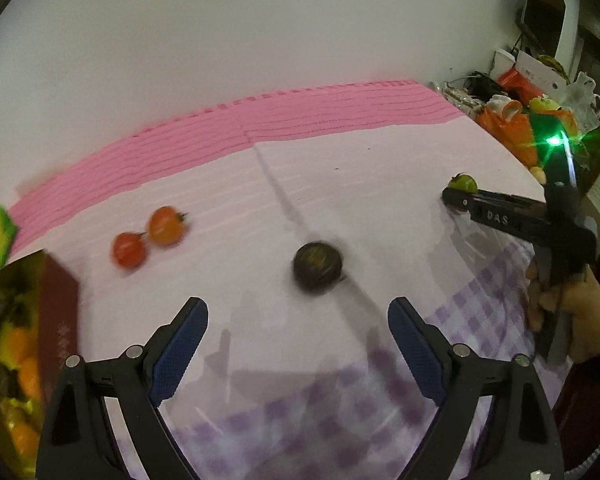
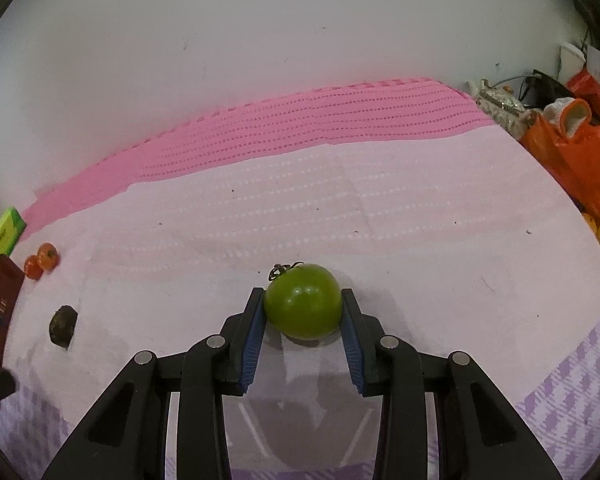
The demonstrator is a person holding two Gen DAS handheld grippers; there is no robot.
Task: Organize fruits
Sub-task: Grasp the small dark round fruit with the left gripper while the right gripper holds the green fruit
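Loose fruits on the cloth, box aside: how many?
4. Two orange-red tomatoes touching, far left near the box; dark fruit centre, ahead of the open left gripper; green tomatoes between the right gripper fingers. Others may be hidden.

- Left wrist view is smearing with motion blur; the dark fruit (image 1: 317, 267) and orange tomatoes (image 1: 148, 236) are looking streaky.
- A green light (image 1: 555, 141) is flaring into a starburst.
- Right wrist view is staying sharp, with the green tomato (image 2: 303, 301) catching small highlights and casting soft shadows underneath.
- Fisheye is bending edges and darkening corners.
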